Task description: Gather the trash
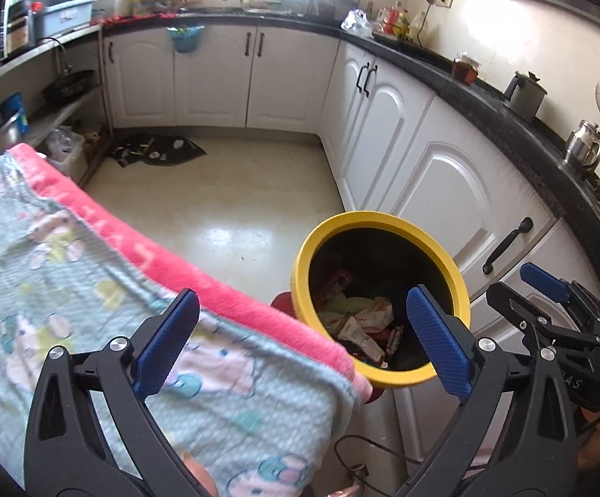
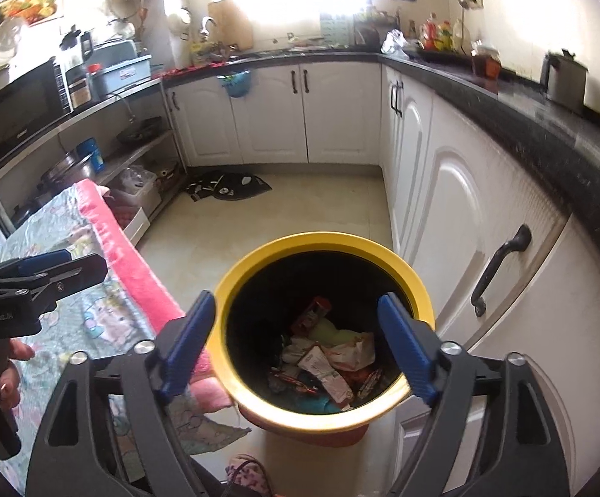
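Observation:
A yellow-rimmed bin (image 2: 258, 263) stands on the floor beside the table; it also shows in the left wrist view (image 1: 386, 218). Crumpled wrappers and paper trash (image 2: 328, 356) lie inside it, also seen in the left wrist view (image 1: 362, 323). My right gripper (image 2: 300, 323) is open and empty, directly above the bin's mouth. My left gripper (image 1: 304, 319) is open and empty, over the table's edge just left of the bin. The right gripper also appears in the left wrist view (image 1: 548, 290), and the left gripper in the right wrist view (image 2: 51, 269).
The table is covered by a patterned blanket (image 1: 72, 281) with a pink border (image 1: 175, 261). White cabinets (image 2: 457, 207) under a dark counter (image 2: 548, 132) run along the right. A dark mat (image 2: 229, 188) lies on the floor. Shelves (image 2: 92, 157) stand at left.

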A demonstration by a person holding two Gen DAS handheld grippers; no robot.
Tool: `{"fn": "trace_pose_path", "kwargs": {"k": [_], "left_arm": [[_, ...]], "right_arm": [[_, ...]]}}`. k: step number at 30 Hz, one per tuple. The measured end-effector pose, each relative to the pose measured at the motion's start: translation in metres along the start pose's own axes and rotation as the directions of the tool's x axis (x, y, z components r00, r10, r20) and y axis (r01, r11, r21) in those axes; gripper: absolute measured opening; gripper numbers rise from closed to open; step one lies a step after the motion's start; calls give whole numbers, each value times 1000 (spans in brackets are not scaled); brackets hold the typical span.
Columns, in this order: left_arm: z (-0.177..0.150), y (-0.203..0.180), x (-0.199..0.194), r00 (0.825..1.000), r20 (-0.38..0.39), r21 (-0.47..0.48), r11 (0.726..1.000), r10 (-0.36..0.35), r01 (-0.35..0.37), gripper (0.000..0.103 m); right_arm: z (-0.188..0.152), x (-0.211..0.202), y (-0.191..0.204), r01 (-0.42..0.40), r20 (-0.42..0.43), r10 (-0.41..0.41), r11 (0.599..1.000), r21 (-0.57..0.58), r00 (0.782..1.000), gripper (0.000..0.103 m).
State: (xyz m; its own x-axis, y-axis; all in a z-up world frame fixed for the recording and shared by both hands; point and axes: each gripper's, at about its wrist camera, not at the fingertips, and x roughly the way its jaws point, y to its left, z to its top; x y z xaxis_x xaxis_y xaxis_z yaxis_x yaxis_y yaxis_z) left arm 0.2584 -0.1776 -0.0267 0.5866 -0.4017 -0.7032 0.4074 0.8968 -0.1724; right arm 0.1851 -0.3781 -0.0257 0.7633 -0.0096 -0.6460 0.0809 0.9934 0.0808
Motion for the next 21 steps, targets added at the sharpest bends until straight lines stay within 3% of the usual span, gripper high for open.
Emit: {"fn": "trace_pose_path", "kwargs": {"k": [9,21], "left_arm": [[-25,18,-57,995,83,-22,998,58,-56,92],[-69,40,-122,968,194,-64,987,158,-148,92]], "right_arm": [[-13,-36,43,-11,72,15,999,-47,997,96],[-46,-81,78,-22,198,41,995,-96,979,97]]}}
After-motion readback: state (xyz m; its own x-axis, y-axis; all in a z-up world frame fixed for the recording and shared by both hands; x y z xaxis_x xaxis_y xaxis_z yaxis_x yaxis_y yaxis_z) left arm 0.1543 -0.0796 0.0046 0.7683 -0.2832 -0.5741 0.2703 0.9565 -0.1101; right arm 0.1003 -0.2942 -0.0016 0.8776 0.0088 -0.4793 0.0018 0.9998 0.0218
